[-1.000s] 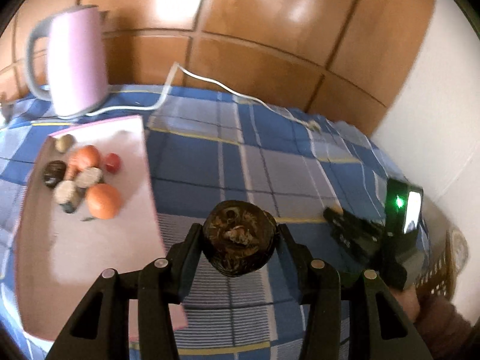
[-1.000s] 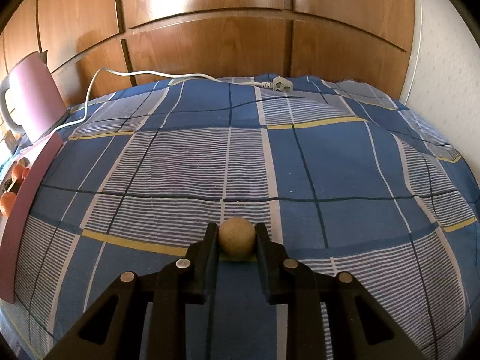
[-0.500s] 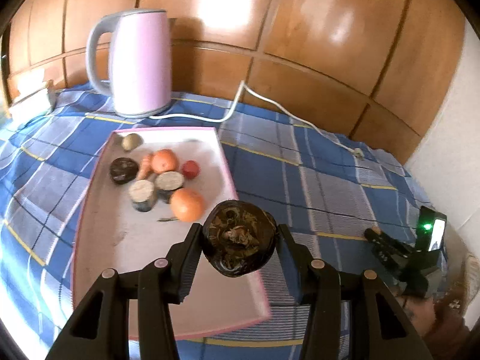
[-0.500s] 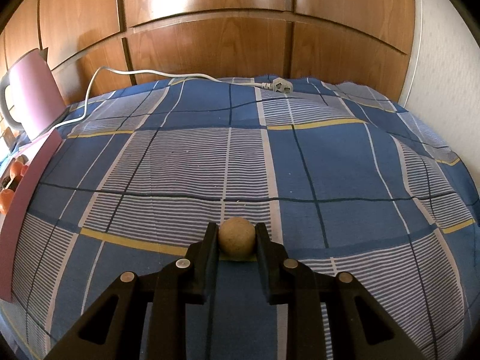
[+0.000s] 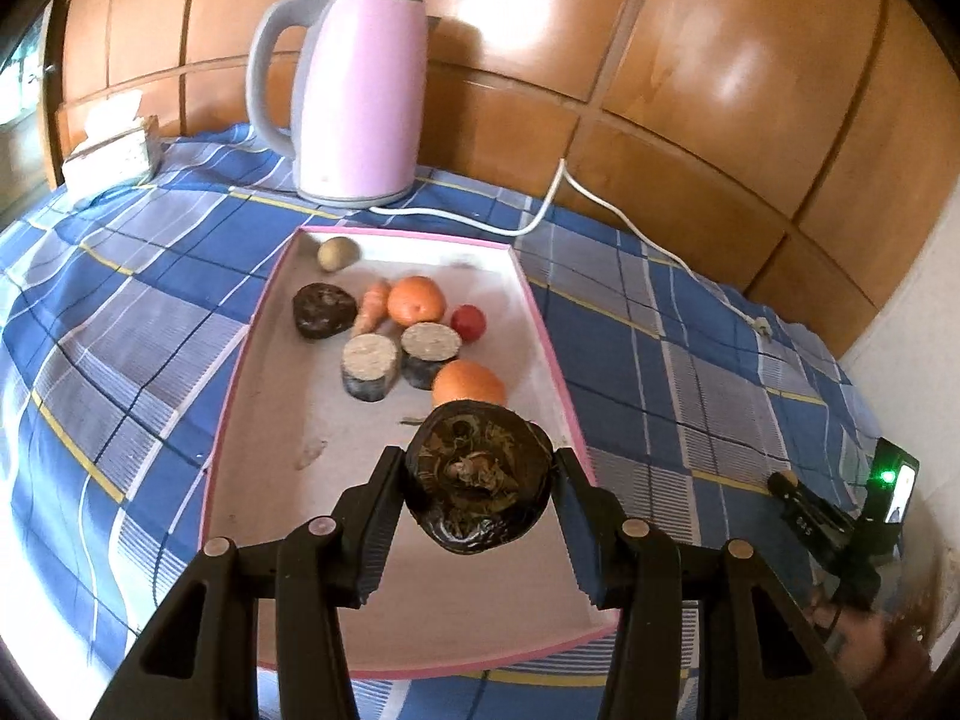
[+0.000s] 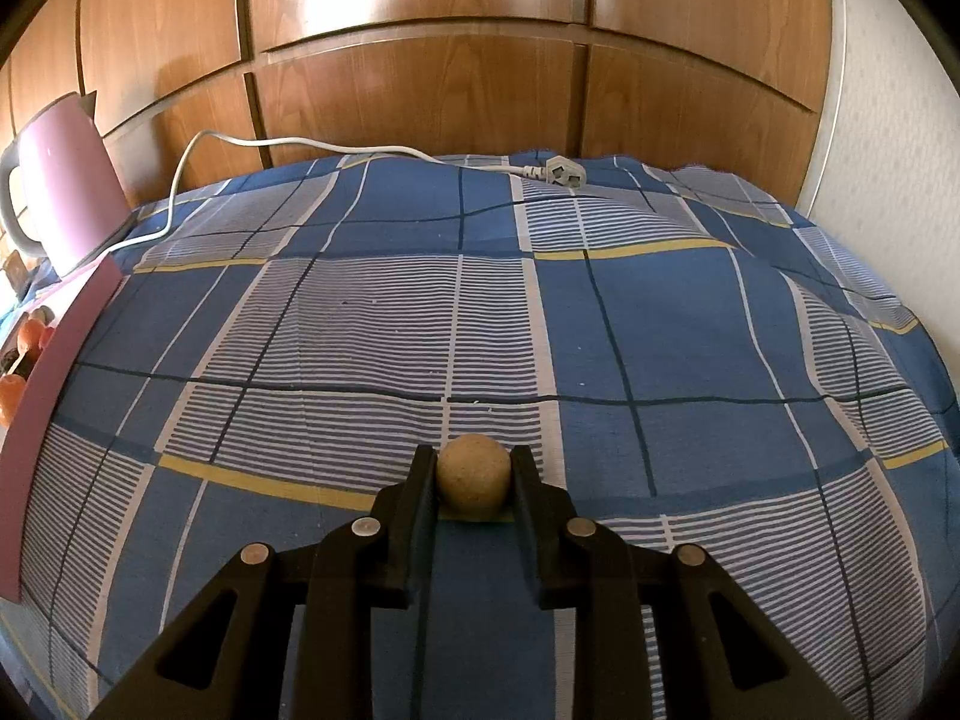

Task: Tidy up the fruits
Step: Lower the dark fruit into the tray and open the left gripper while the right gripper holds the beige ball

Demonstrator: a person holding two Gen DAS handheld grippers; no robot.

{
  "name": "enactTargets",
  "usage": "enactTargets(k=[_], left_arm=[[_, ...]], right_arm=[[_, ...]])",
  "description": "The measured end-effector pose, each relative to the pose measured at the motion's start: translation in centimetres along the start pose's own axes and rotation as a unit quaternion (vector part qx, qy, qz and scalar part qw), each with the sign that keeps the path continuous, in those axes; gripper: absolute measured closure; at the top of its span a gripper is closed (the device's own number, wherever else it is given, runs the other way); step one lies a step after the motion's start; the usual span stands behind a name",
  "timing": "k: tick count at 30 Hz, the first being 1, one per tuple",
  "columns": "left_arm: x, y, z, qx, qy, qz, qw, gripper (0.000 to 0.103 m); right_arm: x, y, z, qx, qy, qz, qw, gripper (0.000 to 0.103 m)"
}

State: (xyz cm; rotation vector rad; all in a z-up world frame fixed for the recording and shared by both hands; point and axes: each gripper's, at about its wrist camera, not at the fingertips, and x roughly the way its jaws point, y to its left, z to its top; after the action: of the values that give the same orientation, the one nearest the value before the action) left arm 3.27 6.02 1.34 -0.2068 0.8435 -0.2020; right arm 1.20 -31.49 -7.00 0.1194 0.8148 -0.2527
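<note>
My left gripper (image 5: 478, 477) is shut on a dark brown, wrinkled round fruit (image 5: 478, 474), held above the near right part of a pink-rimmed white tray (image 5: 543, 324). In the tray lie two oranges (image 5: 416, 299), a small red fruit (image 5: 468, 321), a carrot (image 5: 373, 312), a dark fruit (image 5: 324, 309), two cut dark pieces with pale faces (image 5: 370, 365) and a small tan fruit (image 5: 338, 253). My right gripper (image 6: 473, 479) is shut on a small tan ball-shaped fruit (image 6: 473, 477) just above the blue checked cloth (image 6: 600, 312). The right gripper (image 5: 840, 525) also shows at the left wrist view's right edge.
A pink kettle (image 5: 354, 96) stands behind the tray, its white cord (image 5: 552, 204) running right to a plug (image 6: 558, 173) on the cloth. A tissue box (image 5: 111, 147) sits at the far left. Wooden panels back the table; a white wall is at the right.
The left gripper has carried the dark fruit leftward from over the cloth to above the tray, and the view has rolled. The right gripper and its tan fruit have stayed still.
</note>
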Motion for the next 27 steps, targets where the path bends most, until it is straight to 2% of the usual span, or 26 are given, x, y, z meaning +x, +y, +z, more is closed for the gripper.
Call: enactTargets(k=[15,23,27], left_arm=[[0.4,4.2,-0.6,-0.037,0.010,0.039,0.9985,0.053],[-0.1,7.6,-0.2,-0.086,0.011,0.015,0.9961,0.053],[0.2,8.5,0.5,-0.090,0.008,0.026,0.9956,0.053]], right_arm=[[0.0,0.0,0.1,0.000,0.000,0.001,1.000,0.078],[0.0,0.0,0.0,0.000,0.000,0.001,1.000,0.078],[0.0,-0.1,0.0,0.000,0.000,0.001,1.000,0.078]])
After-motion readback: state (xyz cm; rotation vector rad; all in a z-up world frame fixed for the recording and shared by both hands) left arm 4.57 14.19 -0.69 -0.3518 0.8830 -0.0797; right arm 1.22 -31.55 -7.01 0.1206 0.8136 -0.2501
